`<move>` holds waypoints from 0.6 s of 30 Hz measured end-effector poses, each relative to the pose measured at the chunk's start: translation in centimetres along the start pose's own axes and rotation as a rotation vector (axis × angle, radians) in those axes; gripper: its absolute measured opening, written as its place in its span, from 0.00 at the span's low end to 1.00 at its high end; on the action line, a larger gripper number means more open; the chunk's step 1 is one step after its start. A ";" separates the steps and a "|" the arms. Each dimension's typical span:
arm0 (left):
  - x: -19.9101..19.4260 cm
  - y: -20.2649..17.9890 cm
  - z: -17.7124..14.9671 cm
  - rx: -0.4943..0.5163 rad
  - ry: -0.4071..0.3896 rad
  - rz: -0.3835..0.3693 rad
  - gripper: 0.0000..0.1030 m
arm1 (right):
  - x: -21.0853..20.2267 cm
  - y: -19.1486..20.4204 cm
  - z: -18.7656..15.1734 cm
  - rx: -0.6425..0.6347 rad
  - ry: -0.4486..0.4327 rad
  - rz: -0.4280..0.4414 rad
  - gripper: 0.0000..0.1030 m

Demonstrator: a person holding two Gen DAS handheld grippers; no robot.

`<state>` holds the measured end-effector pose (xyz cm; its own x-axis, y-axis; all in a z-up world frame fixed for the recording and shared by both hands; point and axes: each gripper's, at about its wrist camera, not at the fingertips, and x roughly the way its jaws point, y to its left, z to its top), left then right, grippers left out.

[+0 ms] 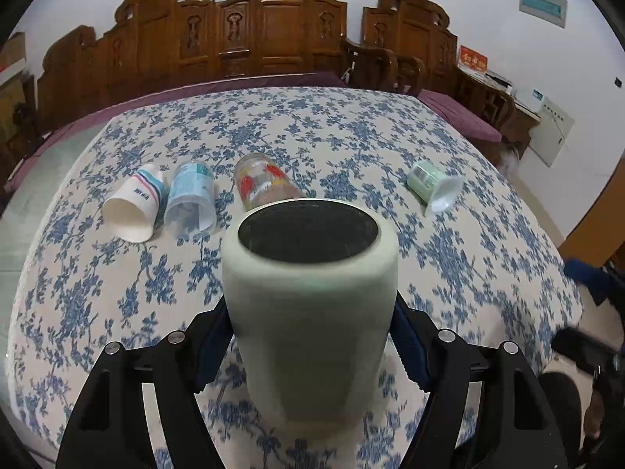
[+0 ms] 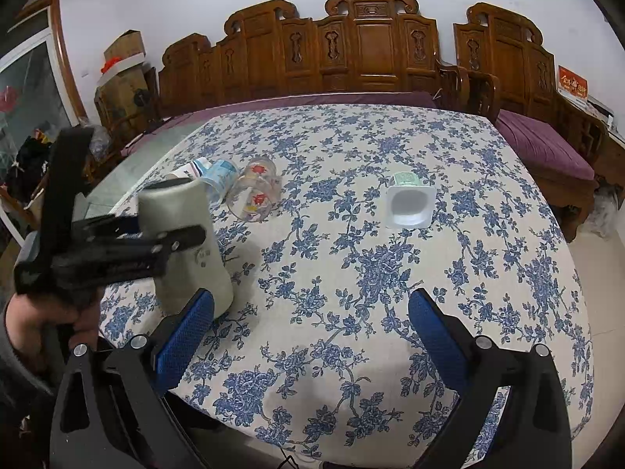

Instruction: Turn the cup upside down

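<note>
My left gripper (image 1: pixel 312 336) is shut on a pale green cup (image 1: pixel 308 312) with a dark inside, gripping its lower body. The cup stands nearly upright with its mouth up, its base at the floral tablecloth. In the right wrist view the same cup (image 2: pixel 187 234) shows at the left, tilted slightly, with the left gripper (image 2: pixel 172 242) clamped on it. My right gripper (image 2: pixel 312 336) is open and empty above the near part of the table.
Lying on their sides on the table (image 1: pixel 351 129) are a white paper cup (image 1: pixel 134 203), a clear cup with a blue label (image 1: pixel 191 199), a glass with red print (image 1: pixel 261 183) and a green-and-white yoghurt pot (image 1: pixel 433 185). Carved wooden benches stand behind.
</note>
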<state>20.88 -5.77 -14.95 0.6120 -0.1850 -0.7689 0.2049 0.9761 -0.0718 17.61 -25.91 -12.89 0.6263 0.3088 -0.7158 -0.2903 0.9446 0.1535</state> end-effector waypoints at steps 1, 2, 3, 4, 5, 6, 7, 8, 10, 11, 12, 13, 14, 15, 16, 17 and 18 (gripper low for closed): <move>-0.2 -0.1 -0.4 0.006 -0.001 0.001 0.68 | 0.0 0.1 0.0 -0.001 0.000 -0.001 0.98; -0.4 -0.2 -0.6 0.011 -0.003 0.003 0.68 | 0.1 0.1 0.0 -0.002 0.000 -0.001 0.98; -0.7 -0.4 -1.2 0.022 -0.007 0.007 0.68 | 0.1 0.2 0.0 -0.002 0.001 -0.001 0.98; -0.8 -0.5 -1.5 0.029 -0.012 0.010 0.68 | 0.1 0.2 -0.1 -0.002 0.000 -0.001 0.98; -0.9 -0.6 -1.8 0.037 -0.015 0.013 0.68 | 0.0 0.2 -0.1 -0.002 0.000 -0.002 0.98; -1.0 -0.9 -2.1 0.052 -0.021 0.019 0.68 | 0.1 0.2 0.0 -0.002 0.000 -0.002 0.98; -1.1 -1.1 -2.4 0.065 -0.024 0.024 0.68 | 0.1 0.2 -0.1 -0.003 0.001 -0.001 0.98; -1.0 -1.2 -2.6 0.070 -0.022 0.029 0.68 | 0.1 0.3 -0.1 -0.004 0.000 -0.001 0.98; -1.2 -1.2 -2.9 0.075 -0.031 0.035 0.68 | 0.1 0.3 -0.1 -0.006 0.000 -0.002 0.98; -1.2 -1.2 -2.9 0.070 -0.032 0.035 0.68 | 0.1 0.4 -0.1 -0.008 -0.001 -0.002 0.98; -1.2 -1.0 -2.9 0.066 -0.032 0.034 0.68 | 0.1 0.5 -0.1 -0.010 -0.002 -0.003 0.98; -1.2 -1.0 -2.9 0.065 -0.031 0.036 0.68 | 0.0 0.6 -0.1 -0.012 -0.005 -0.005 0.98; -1.3 -1.1 -3.0 0.068 -0.029 0.040 0.68 | -0.1 0.6 -0.1 -0.012 -0.008 -0.005 0.98; -1.4 -1.1 -3.1 0.068 -0.029 0.041 0.68 | -0.2 0.6 0.0 -0.010 -0.011 -0.006 0.98; -1.6 -1.1 -3.2 0.067 -0.032 0.040 0.68 | -0.4 0.6 0.0 -0.007 -0.015 -0.006 0.98; -1.9 -1.0 -3.3 0.065 -0.037 0.039 0.70 | -0.6 0.7 0.0 -0.004 -0.019 -0.007 0.98; -2.4 -0.9 -3.5 0.062 -0.045 0.039 0.72 | -0.7 0.7 0.1 -0.003 -0.024 -0.008 0.98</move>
<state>16.53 -5.85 -15.24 0.6541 -0.1532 -0.7408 0.2263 0.9741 -0.0016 17.02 -25.49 -12.18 0.6454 0.3040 -0.7007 -0.2875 0.9466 0.1460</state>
